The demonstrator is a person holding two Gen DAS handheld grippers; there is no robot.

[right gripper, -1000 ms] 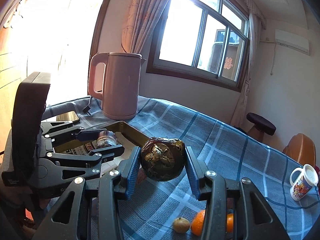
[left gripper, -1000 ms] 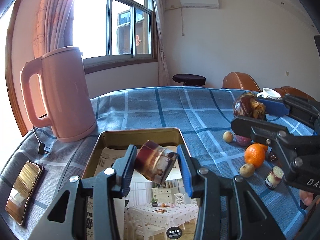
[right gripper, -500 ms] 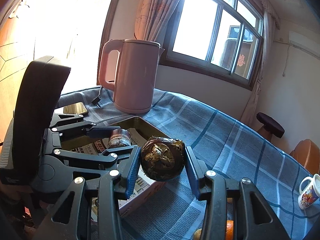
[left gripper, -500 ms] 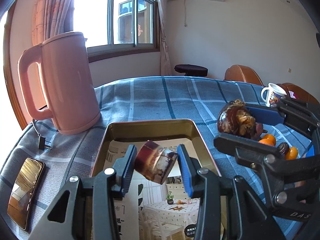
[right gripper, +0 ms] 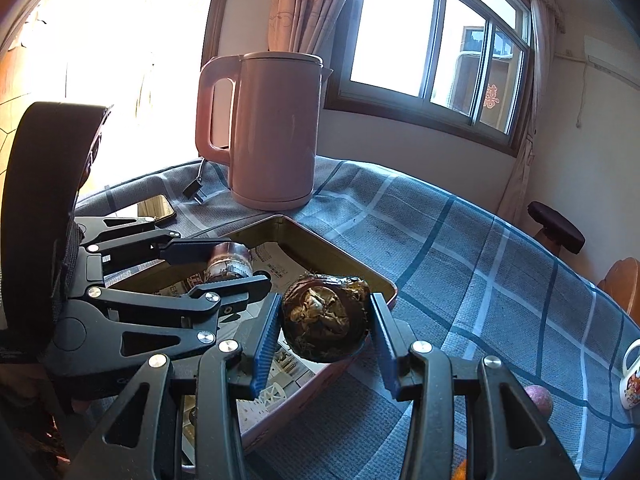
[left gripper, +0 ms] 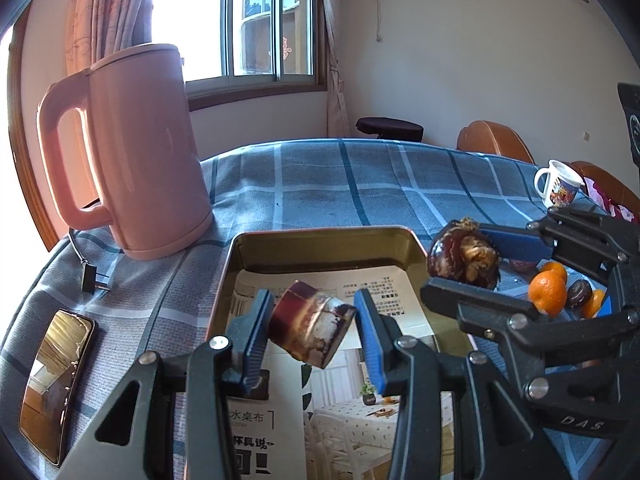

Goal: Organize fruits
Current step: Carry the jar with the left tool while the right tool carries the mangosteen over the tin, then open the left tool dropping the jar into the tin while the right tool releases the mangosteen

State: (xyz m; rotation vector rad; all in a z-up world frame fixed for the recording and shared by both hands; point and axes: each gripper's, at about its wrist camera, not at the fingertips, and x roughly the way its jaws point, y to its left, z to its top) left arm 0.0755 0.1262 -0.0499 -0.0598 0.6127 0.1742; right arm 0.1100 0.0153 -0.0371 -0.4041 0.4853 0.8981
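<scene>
My left gripper (left gripper: 314,326) is shut on a small dark cup with a brown-and-white filling (left gripper: 310,330), tilted, held above the paper-lined gold tin tray (left gripper: 320,236). My right gripper (right gripper: 324,320) is shut on a round dark brown withered fruit (right gripper: 326,316), held over the tray's right edge (right gripper: 360,268). The fruit also shows in the left wrist view (left gripper: 462,256), with the right gripper (left gripper: 472,258) beside the tray. The left gripper with its cup shows in the right wrist view (right gripper: 228,262). Oranges (left gripper: 547,292) and a dark fruit (left gripper: 580,292) lie on the blue checked cloth to the right.
A pink kettle (left gripper: 136,152) stands behind the tray's left corner, its plug (left gripper: 90,280) on the cloth. A phone (left gripper: 56,380) lies at the left edge. A white mug (left gripper: 558,188) stands at the far right. A reddish fruit (right gripper: 538,398) lies near the right gripper.
Both grippers have moved left and forward with their loads. The right gripper now reaches the tray's right edge and the left gripper is further over the tray.
</scene>
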